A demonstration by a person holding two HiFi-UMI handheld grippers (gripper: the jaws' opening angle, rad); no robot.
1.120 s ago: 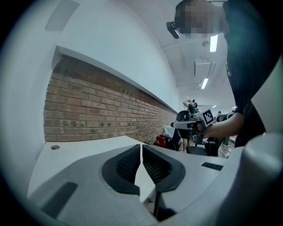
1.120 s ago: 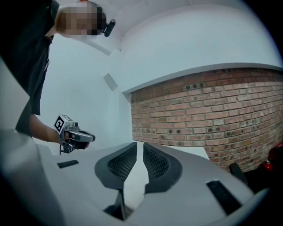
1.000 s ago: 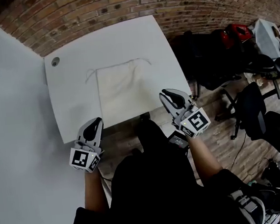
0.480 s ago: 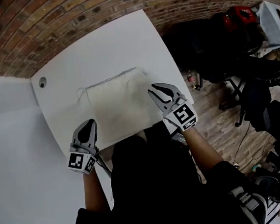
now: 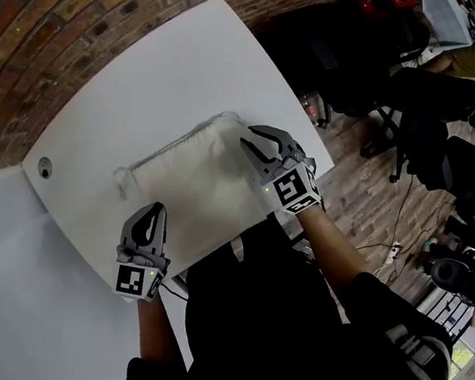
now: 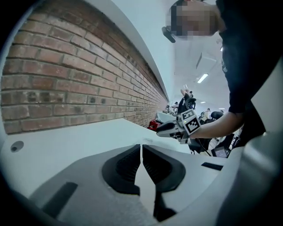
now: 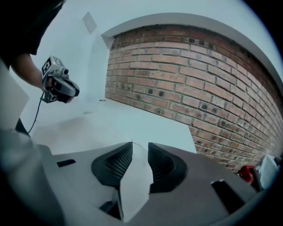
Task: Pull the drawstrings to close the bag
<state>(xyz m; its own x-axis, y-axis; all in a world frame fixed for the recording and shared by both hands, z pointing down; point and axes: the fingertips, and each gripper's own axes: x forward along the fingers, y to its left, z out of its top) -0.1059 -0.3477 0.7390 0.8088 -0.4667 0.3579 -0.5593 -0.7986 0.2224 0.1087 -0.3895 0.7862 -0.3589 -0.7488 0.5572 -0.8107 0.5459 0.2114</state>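
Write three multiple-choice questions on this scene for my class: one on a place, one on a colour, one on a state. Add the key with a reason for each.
1. Where does the bag lie?
A. on the floor
B. flat on the table
C. on a chair

2. What colour is the table?
A. white
B. black
C. green

3. How do the left tool's jaws stand?
A. wide apart
B. shut on a drawstring
C. together, with nothing between them

Key:
1. B, the bag lies spread out on the tabletop.
2. A, the top is plain white.
3. C, the left gripper view shows the jaws meeting, with nothing held.

An office: brick wall [image 5: 56,44], desk [image 5: 168,75], swivel chairs [image 5: 470,175].
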